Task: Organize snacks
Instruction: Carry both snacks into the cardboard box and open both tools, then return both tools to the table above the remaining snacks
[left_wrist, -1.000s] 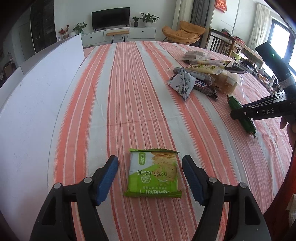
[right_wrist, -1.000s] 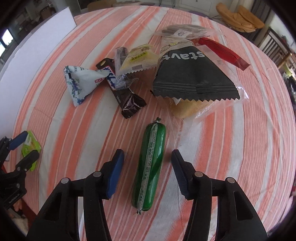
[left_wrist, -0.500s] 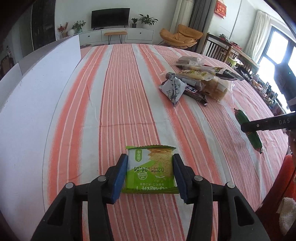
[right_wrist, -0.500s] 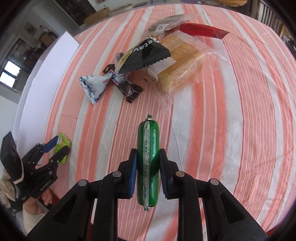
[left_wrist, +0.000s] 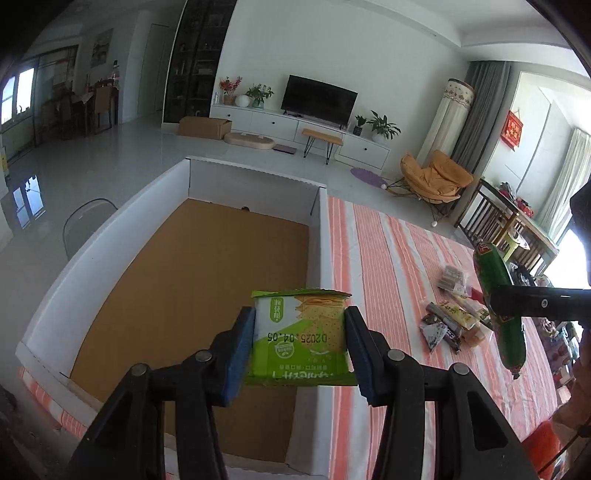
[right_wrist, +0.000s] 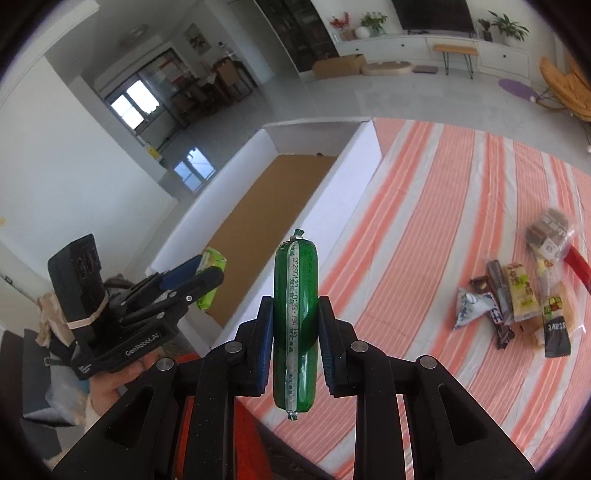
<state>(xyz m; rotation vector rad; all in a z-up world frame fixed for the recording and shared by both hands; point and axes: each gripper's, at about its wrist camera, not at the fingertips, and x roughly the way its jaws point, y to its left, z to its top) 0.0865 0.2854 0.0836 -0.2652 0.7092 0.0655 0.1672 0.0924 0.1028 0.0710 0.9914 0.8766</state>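
Observation:
My left gripper (left_wrist: 300, 345) is shut on a green cracker packet (left_wrist: 301, 338) and holds it in the air over the right wall of a white box with a brown cardboard floor (left_wrist: 177, 295). My right gripper (right_wrist: 295, 321) is shut on a green sausage stick (right_wrist: 295, 317), held upright above the table edge. The sausage also shows in the left wrist view (left_wrist: 502, 314), and the left gripper with its packet (right_wrist: 210, 280) shows in the right wrist view beside the box (right_wrist: 258, 218).
A pile of several snack packets (right_wrist: 517, 295) lies on the orange-and-white striped tablecloth (right_wrist: 424, 229); it also shows in the left wrist view (left_wrist: 450, 321). The box stands at the table's left end. Living-room furniture lies beyond.
Both grippers closed on their snacks, lifted them off the cloth and carried them left toward the white box. The box interior is now in view.

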